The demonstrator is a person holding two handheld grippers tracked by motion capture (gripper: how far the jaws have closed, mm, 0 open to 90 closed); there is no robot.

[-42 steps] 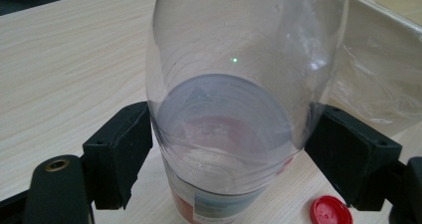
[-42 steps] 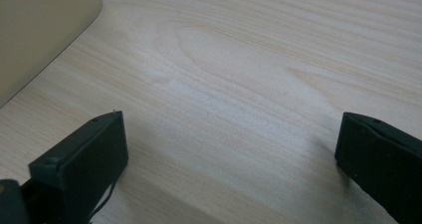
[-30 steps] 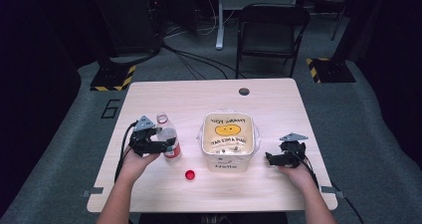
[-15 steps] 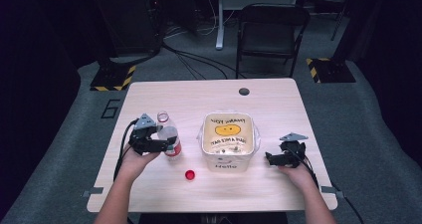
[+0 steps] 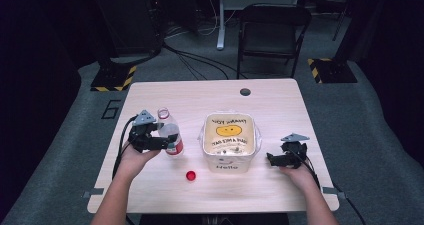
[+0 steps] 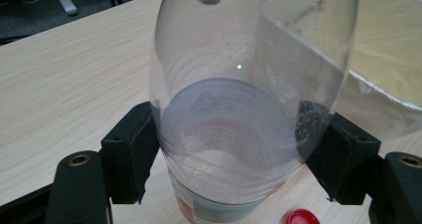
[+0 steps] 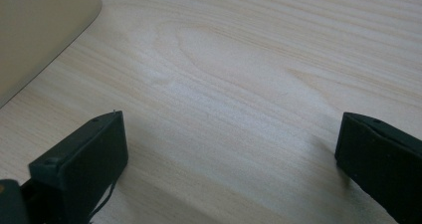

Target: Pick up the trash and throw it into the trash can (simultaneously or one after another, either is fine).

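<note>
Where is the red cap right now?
In the high view, the red cap lies on the table, near its front edge, between the bottle and the bin.

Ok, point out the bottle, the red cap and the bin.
bottle [image 5: 170, 130], high view, its clear shoulder.
red cap [image 5: 190, 175], high view, its top.
bin [image 5: 228, 166], high view, its front wall.

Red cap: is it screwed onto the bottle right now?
No, the red cap lies on the table, apart from the open-necked bottle.
</note>
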